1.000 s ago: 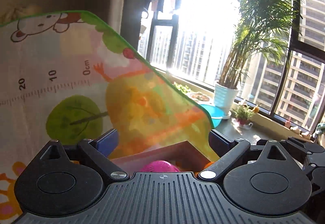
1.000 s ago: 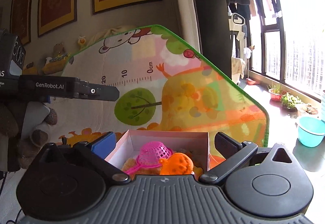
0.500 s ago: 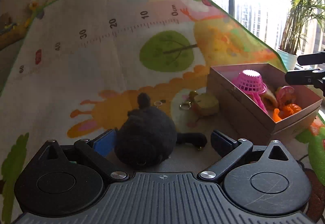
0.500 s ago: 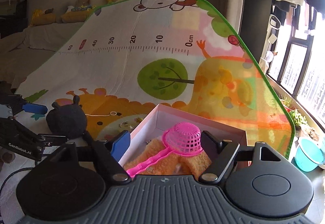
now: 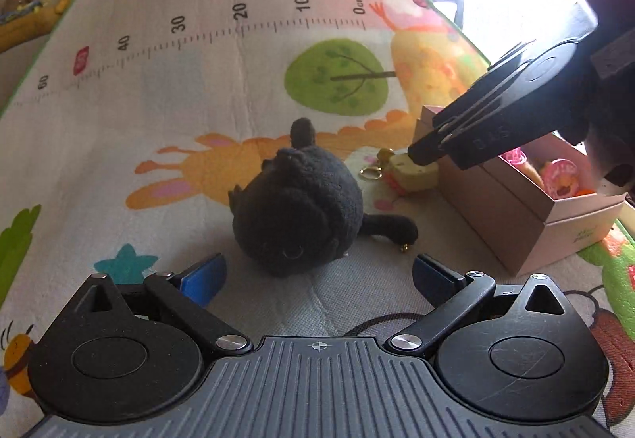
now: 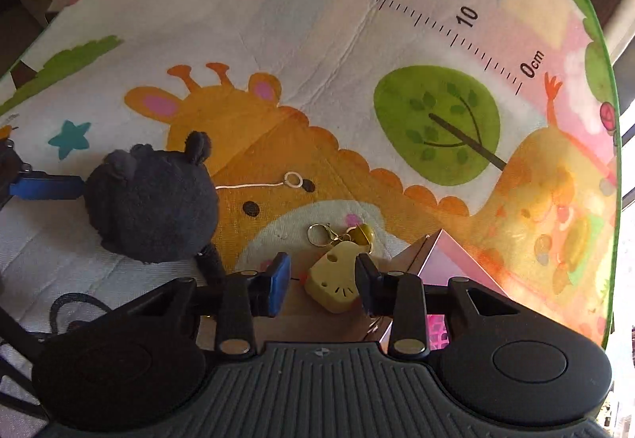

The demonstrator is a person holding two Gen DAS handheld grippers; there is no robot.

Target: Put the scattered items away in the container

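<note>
A black plush toy lies on the play mat just ahead of my left gripper, which stands open with nothing between its blue pads. A yellow cheese-shaped keychain with a clasp and a small bell lies beside the pink cardboard box. My right gripper straddles the keychain, jaws closing. The right pad touches it and a gap shows at the left pad. The left wrist view shows the right gripper's tip down on the keychain.
The box holds a pink sieve, a doughnut toy and orange items. A white string with a ring lies on the mat beyond the keychain. The black plush lies left of my right gripper, with a left-gripper finger beside it.
My right gripper swung from above the box down to the keychain and its jaws narrowed. My left gripper turned from the window to the mat and edged nearer the black plush.
</note>
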